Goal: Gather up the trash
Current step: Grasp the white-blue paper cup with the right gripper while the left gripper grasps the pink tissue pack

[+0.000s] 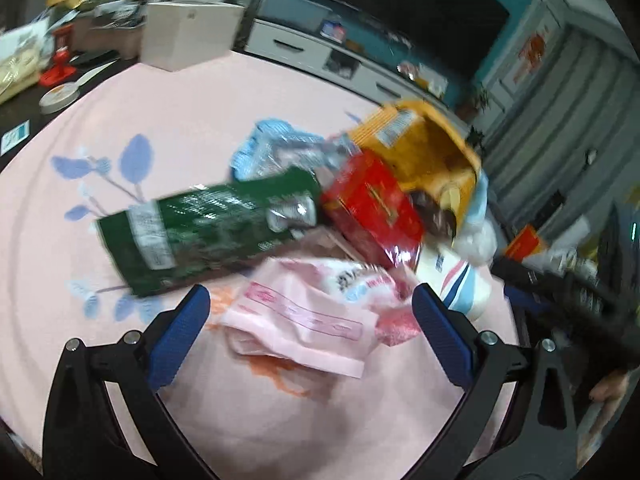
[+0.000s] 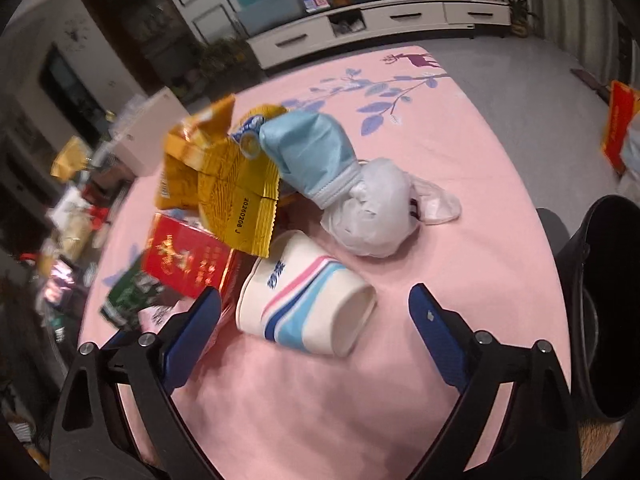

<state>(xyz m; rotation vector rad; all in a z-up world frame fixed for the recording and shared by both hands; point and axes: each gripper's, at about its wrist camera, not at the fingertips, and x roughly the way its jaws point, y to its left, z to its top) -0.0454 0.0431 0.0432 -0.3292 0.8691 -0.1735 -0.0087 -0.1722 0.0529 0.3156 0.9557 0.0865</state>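
Note:
A heap of trash lies on the pink floral tablecloth. In the left wrist view a pink wrapper sits between the fingers of my left gripper, which is open; its pads stand clear of the wrapper. Beyond it lie a green bag, a red box, a yellow bag and a pale blue wrapper. In the right wrist view a white paper cup with pink and blue stripes lies on its side between the open fingers of my right gripper, untouched. Behind it are the red box, yellow bags, a blue pouch and a crumpled white plastic bag.
A black bin stands off the table's right edge. A white box, a tape roll and clutter crowd the far left side. A white TV cabinet runs along the back wall. A red carton sits on the floor at right.

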